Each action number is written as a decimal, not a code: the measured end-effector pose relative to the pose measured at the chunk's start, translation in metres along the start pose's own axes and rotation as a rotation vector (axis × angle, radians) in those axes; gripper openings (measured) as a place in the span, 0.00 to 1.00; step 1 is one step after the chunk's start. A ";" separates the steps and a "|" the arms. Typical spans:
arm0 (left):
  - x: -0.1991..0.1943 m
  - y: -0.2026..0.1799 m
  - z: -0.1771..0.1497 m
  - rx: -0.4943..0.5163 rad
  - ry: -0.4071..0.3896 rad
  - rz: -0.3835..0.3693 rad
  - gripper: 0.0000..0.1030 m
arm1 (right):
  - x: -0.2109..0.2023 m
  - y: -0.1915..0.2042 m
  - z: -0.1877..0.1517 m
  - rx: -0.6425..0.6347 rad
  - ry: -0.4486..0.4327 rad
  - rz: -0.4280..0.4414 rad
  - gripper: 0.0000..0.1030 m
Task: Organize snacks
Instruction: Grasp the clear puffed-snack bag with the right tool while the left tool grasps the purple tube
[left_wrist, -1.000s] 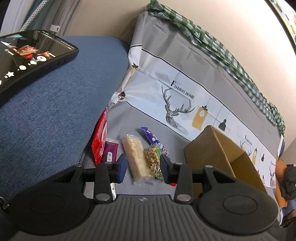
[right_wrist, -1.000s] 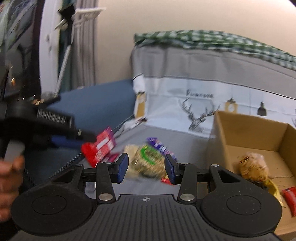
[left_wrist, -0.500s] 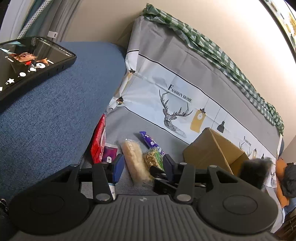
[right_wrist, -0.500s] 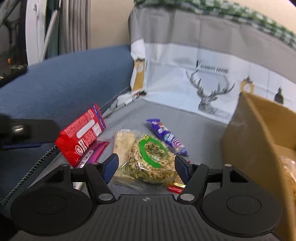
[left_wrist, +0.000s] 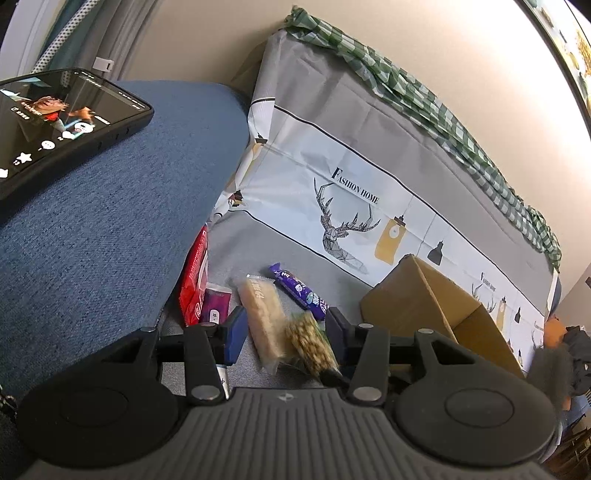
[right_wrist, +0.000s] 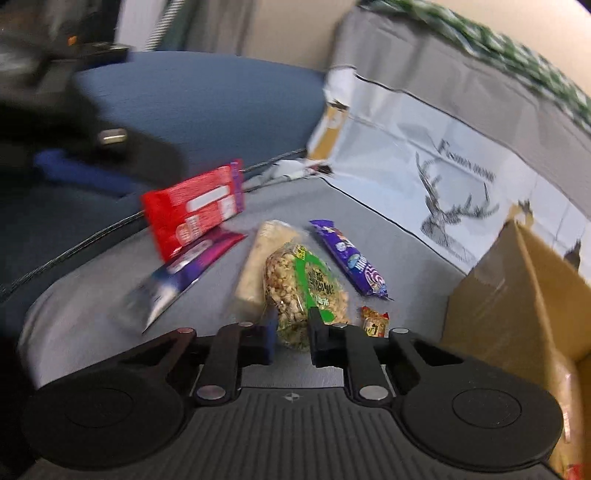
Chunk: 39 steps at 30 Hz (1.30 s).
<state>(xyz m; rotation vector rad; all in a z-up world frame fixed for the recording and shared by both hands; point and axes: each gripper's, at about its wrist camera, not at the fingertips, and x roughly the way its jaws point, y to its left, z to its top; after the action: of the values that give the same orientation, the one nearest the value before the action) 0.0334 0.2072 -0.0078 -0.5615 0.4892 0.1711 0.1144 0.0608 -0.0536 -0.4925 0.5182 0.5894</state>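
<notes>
A: How are the two tongs posed?

B: The right gripper (right_wrist: 291, 334) tilts down over the grey sofa cover (right_wrist: 229, 295), its pads clenched on the near end of the peanut bag (right_wrist: 304, 291) with the green label. The left gripper (left_wrist: 282, 334) hangs released, nothing between its pads; the pale rice-cracker bar (left_wrist: 264, 317) and the peanut bag (left_wrist: 310, 341) lie beyond them.

A: Where do the other snacks lie?

B: The red packet (right_wrist: 192, 210) leans on the blue armrest (right_wrist: 199, 107) at far left, the magenta wrapper (right_wrist: 192, 266) near it, the purple bar (right_wrist: 349, 258) right of the peanuts, and a small red-and-yellow candy (right_wrist: 375, 323) just beside the right pad. The cardboard box (right_wrist: 517, 295) stands at right.

A: What changed?

B: Half a second ago the right pads stood wide around the bag; now they pinch it. The left gripper kept still.
</notes>
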 end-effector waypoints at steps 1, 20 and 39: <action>0.000 0.000 0.000 -0.001 0.001 0.000 0.50 | -0.007 0.002 -0.001 -0.011 -0.004 0.010 0.15; 0.053 -0.021 -0.004 0.106 0.196 0.313 0.40 | -0.034 0.004 -0.036 0.133 0.014 0.100 0.86; 0.102 -0.018 -0.008 0.160 0.323 0.401 0.21 | 0.013 -0.016 -0.044 0.276 0.149 0.183 0.82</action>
<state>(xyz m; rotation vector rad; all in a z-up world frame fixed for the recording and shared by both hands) 0.1240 0.1904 -0.0552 -0.3292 0.9206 0.4229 0.1194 0.0293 -0.0905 -0.2286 0.7804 0.6471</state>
